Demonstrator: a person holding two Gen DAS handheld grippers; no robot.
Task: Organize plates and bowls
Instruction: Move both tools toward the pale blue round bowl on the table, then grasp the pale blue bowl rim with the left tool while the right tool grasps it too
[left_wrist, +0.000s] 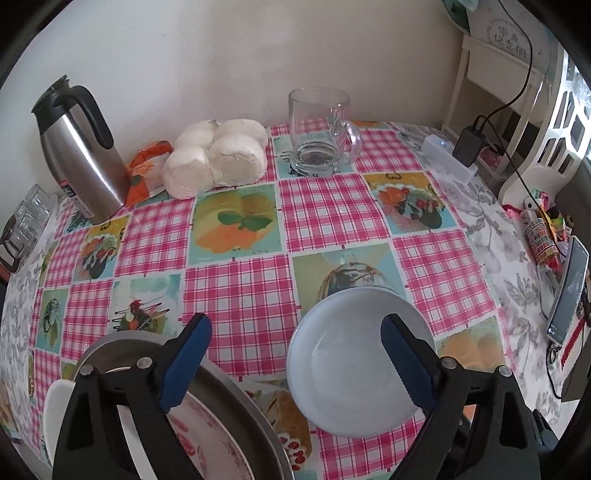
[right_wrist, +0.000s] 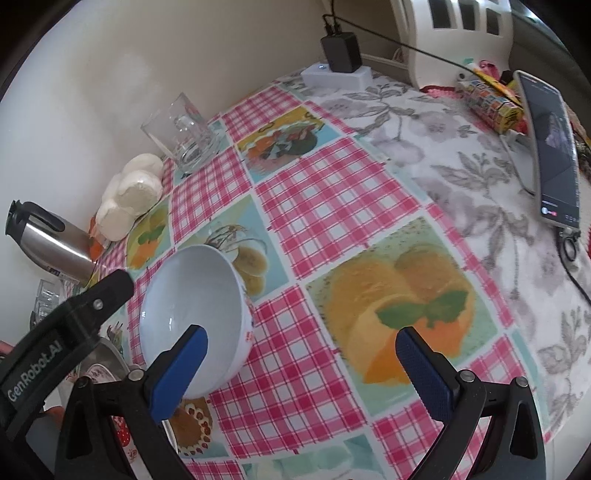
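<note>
Left gripper (left_wrist: 295, 354) sits at the bottom of the left wrist view with its blue pads wide apart and nothing clamped. Its right finger (left_wrist: 406, 354) overlaps the white bowl (left_wrist: 343, 369) in the picture; whether it touches the rim cannot be told. Its left finger (left_wrist: 188, 362) overlaps the rim of a metal pan (left_wrist: 236, 398) at lower left, which holds a plate with a red pattern (left_wrist: 207, 443); contact there is also unclear. The bowl sits on the checked tablecloth (left_wrist: 240, 295), lower centre-right of the frame, empty inside. Right gripper (right_wrist: 301, 373) also stands wide apart, holding nothing. In the right wrist view its left finger (right_wrist: 181, 369) overlaps the near side of the same bowl (right_wrist: 192, 306), which appears at lower left; its right finger (right_wrist: 424, 373) is over bare cloth (right_wrist: 314, 206), well apart from the bowl. The other gripper's black body (right_wrist: 62, 328) pokes in from the left edge. Upper centre of the left wrist view shows a glass mug (left_wrist: 319, 133), with white buns in a bag (left_wrist: 218, 155) to its left and a steel jug (left_wrist: 81, 147) at upper left. A phone (left_wrist: 569, 295) leans at the right edge.
</note>
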